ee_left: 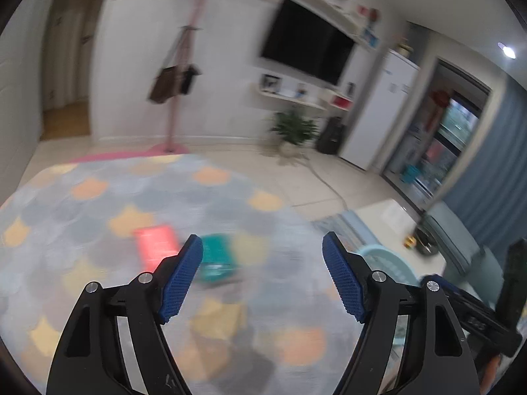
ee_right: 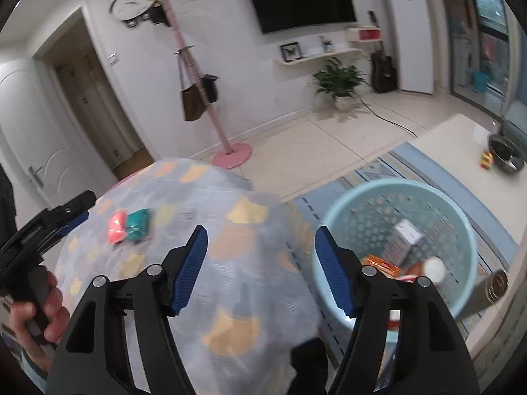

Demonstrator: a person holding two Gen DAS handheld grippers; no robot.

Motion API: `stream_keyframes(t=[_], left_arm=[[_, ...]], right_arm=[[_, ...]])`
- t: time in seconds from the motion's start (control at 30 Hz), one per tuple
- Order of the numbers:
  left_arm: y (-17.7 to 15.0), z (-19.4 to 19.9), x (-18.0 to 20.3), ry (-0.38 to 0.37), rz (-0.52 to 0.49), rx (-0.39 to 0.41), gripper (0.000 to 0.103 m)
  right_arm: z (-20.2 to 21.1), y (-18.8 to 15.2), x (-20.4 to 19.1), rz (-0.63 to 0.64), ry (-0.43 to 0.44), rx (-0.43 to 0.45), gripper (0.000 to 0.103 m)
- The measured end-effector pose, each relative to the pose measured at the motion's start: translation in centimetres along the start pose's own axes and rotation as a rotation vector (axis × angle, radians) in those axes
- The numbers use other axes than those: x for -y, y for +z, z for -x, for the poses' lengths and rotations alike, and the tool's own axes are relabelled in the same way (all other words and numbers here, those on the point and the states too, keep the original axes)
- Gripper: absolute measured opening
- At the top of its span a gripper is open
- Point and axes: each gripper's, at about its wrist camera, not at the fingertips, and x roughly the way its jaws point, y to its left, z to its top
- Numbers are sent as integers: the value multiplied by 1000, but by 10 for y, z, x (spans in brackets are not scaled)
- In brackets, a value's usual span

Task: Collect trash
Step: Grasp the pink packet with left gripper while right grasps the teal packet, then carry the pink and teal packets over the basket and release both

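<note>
Lying side by side on the patterned blanket (ee_left: 98, 204), a pink-red packet (ee_left: 154, 247) and a teal packet (ee_left: 219, 261) touch or nearly touch each other; motion blur hides their print. In the left wrist view the teal packet sits just past the tip of the left-hand blue finger pad (ee_left: 182, 279), at about 11 o'clock from the left gripper (ee_left: 263, 276), with the pink-red packet beyond it at 10 o'clock. The left gripper's jaws stand wide apart and hold nothing.

In the right wrist view both packets lie at 10 o'clock from the right gripper (ee_right: 262, 270), well apart from it. Its jaws are likewise spread wide and empty above the blanket. The person's left hand (ee_right: 36, 309) grips the left gripper's handle at 9 o'clock.

A light-blue perforated basket (ee_right: 349, 207) stands on a blue rug (ee_right: 434, 177) at 2 o'clock from the right gripper, just beside the blanket's edge. It contains a grey-white carton (ee_right: 406, 235), orange wrappers (ee_right: 382, 263) and a white round lid (ee_right: 434, 270). A metal can (ee_right: 494, 288) lies just outside the basket rim at 3 o'clock.
</note>
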Motion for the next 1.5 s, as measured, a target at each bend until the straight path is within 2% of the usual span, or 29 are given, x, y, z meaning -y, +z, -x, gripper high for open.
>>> stream_keyframes(t=[0.13,0.23,0.33,0.43,0.53,0.6,0.63,0.7,0.93,1.07,1.23,1.27,1.33,1.37,1.5], left_arm=[[5,-7,-52,87,111,-18,73],[1,-23,-73,94,161,-75,73],[1,-43,-85,100,181,-137,72],[5,-64,-86,150,145,-183,69],[10,-69,-83,159,103,-185,64],[12,-72,-86,164,81,-189,44],[13,-70,-89,157,78,-186,41],[9,-64,-99,150,99,-171,40],[10,-39,-134,219,173,-71,40],[10,-38,-146,224,233,-76,40],[12,-37,-148,243,246,-70,40],[12,-38,-146,251,237,-70,40],[12,-38,-147,252,236,-70,40],[12,-38,-147,255,233,-69,40],[12,-39,-132,306,180,-60,40]], right_arm=[[-14,4,-34,58,31,-17,64],[-28,7,-59,98,32,-40,64],[-45,8,-79,109,42,-80,64],[-54,9,-93,128,50,-92,64],[-65,10,-106,160,49,-104,64],[-73,11,-115,173,55,-115,64],[-77,11,-119,178,60,-119,64],[-86,11,-130,194,70,-128,64],[-131,3,-175,263,108,-176,64],[-150,-4,-188,285,105,-186,64],[-162,-7,-201,331,67,-188,64],[-164,-7,-202,336,57,-190,62],[-168,-10,-203,348,39,-207,44],[-169,-11,-204,352,41,-216,40],[-163,-12,-201,348,44,-184,36]])
